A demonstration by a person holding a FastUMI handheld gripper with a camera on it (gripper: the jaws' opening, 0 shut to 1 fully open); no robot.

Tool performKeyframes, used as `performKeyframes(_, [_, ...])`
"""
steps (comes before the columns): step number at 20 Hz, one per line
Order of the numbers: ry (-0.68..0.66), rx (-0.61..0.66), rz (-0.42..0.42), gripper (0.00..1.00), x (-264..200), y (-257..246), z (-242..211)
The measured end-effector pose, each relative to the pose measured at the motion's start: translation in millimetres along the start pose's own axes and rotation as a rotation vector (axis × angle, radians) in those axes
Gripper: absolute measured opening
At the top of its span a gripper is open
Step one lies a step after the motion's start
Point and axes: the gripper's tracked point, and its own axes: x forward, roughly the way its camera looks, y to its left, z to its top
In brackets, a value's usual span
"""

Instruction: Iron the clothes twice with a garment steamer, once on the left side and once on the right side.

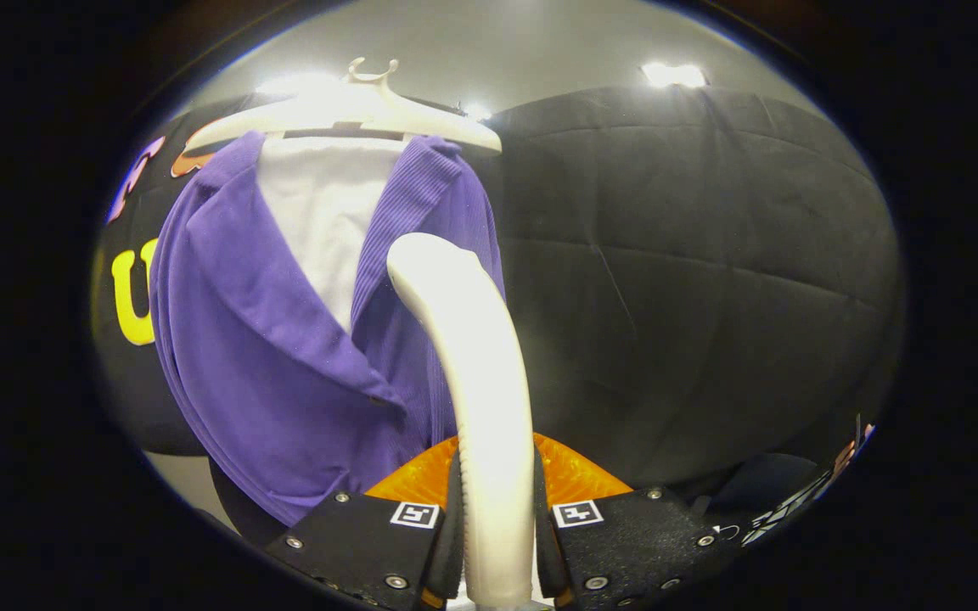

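The steamer (476, 382) is pinched w/ both fingers of the tongs (497, 543), its head held against the purple garment (268, 339) at 11 o'clock, right-side pass judged under way; a slow downward stroke is needed next.

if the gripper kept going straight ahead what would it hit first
Probably the purple garment: the gripper is shut on the steamer, whose head already looks close to the cloth, though depth is unclear.

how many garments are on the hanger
2: a purple cardigan hanging open on the white hanger beyond the steamer held between the gripper fingers, and a white top under it. More could be hidden beneath.
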Motion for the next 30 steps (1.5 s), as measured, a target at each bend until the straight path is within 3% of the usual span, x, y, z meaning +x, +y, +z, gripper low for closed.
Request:
performKeyframes(6, [-0.105, -0.012, -0.051, 0.34, 16, -3, 32])
performKeyframes(12, [-0.116, -0.027, -0.080, 0.34, 39, 14, 39])
performKeyframes(21, [-0.034, -0.064, -0.143, 0.34, 67, 9, -25])
performKeyframes(30, [0.098, -0.104, -0.149, 0.34, 89, -9, -102])
